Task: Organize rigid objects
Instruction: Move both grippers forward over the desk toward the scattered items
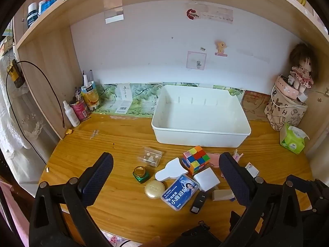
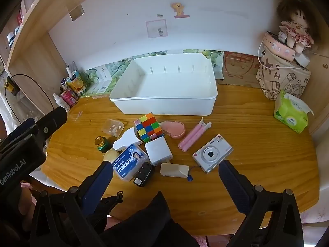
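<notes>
I am holding my left gripper [image 1: 166, 179] and my right gripper [image 2: 165, 182] spread wide, both gripping nothing, hovering over the wooden desk [image 2: 257, 123]. The Rubik's cube [image 2: 149, 126], white camera [image 2: 212, 153], blue card box [image 2: 129, 161] and white charger [image 2: 158, 151] are lying mid-frame, below the empty white bin [image 2: 164, 103].

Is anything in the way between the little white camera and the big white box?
Mostly clear. Between the camera and the box lie the pink sticks and a pink case, both low on the table, so lifting the camera over them should work. The box looks empty.
</notes>
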A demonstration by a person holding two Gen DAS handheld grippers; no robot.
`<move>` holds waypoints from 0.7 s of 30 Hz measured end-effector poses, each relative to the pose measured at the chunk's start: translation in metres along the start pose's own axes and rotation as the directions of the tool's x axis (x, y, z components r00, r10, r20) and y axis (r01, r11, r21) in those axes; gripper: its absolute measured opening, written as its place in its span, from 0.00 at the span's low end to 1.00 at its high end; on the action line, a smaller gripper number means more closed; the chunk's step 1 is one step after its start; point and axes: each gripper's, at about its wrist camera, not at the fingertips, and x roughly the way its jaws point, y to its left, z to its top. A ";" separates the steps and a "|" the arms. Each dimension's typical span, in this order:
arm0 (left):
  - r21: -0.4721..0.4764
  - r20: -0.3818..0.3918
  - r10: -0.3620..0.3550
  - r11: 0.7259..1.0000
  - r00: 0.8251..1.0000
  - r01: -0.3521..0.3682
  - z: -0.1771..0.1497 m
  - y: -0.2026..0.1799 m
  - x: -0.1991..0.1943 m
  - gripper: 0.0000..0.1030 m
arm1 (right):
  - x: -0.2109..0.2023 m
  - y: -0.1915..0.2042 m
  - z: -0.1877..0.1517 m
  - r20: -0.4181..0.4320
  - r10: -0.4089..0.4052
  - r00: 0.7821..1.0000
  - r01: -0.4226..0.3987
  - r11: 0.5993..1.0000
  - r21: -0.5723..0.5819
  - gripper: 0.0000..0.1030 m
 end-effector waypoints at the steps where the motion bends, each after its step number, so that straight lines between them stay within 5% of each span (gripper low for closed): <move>1: -0.004 0.002 -0.004 1.000 1.000 0.004 0.000 0.000 0.000 0.99 | 0.000 0.000 0.000 0.000 -0.001 1.000 0.001 1.000 0.000 1.00; 21: 0.016 -0.044 -0.067 0.998 0.997 0.068 0.011 0.038 0.022 0.99 | 0.019 0.033 0.006 -0.045 -0.020 0.999 0.021 1.000 0.021 1.00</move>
